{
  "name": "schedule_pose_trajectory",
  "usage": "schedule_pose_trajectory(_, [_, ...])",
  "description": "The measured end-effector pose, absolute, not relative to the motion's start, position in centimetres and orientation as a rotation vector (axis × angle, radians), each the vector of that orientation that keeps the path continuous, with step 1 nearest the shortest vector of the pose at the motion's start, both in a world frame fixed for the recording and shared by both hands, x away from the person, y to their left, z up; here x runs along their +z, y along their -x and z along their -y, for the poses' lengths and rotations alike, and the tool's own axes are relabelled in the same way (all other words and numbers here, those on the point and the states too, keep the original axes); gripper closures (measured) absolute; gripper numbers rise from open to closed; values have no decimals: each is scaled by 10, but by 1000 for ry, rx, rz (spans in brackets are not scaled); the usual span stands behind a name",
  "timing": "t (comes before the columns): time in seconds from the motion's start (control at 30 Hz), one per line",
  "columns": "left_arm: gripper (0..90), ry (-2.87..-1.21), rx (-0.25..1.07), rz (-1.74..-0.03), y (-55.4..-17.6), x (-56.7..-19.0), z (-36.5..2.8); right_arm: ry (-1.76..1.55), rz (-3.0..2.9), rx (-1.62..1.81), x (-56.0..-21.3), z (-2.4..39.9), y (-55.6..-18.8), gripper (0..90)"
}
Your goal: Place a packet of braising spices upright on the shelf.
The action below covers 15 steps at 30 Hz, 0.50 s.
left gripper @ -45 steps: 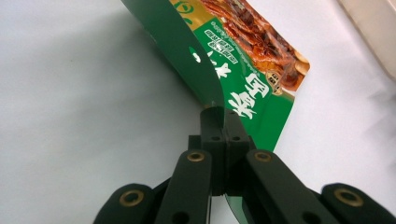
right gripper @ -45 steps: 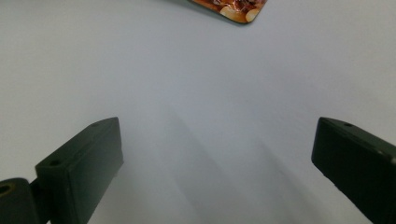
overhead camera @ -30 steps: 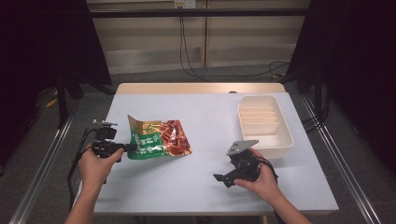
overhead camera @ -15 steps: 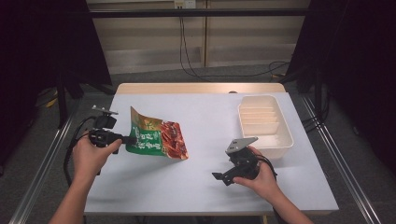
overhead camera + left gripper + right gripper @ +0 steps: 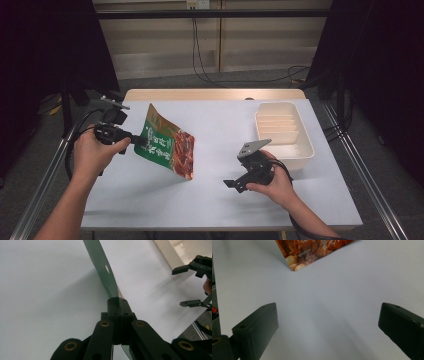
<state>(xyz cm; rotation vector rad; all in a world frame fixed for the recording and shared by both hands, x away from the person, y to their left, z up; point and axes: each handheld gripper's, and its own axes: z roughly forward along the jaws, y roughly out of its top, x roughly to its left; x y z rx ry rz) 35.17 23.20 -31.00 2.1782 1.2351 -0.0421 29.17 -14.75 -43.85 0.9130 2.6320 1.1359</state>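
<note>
A green and red food pouch (image 5: pixel 165 147) hangs tilted above the white table (image 5: pixel 220 125), and only its lower red corner comes near the surface. My left gripper (image 5: pixel 136 141) is shut on the pouch's green left edge. In the left gripper view, the closed jaws (image 5: pixel 119 307) pinch the thin green edge of the pouch (image 5: pixel 103 272). My right gripper (image 5: pixel 234 184) rests low over the table to the right of the pouch, open and empty. In the right gripper view, its jaws (image 5: pixel 328 322) stand wide apart, with the pouch's red corner (image 5: pixel 312 252) farther ahead.
A white ribbed tray (image 5: pixel 308 150) stands at the table's right side, just beyond the right hand. The open right gripper (image 5: pixel 179 287) also appears at the far right of the left gripper view. Metal rails run along both sides of the table.
The left gripper has lifted the pouch from lying flat to hanging tilted, drawing it slightly left and up. The right gripper has stayed in place.
</note>
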Motion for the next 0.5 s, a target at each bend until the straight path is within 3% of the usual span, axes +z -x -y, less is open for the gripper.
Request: schedule_pose_trajectory(0.5, [900,-2313,-17,-1054,-353,-270,-200,-850,-2649,1170,-406,133,-317,27])
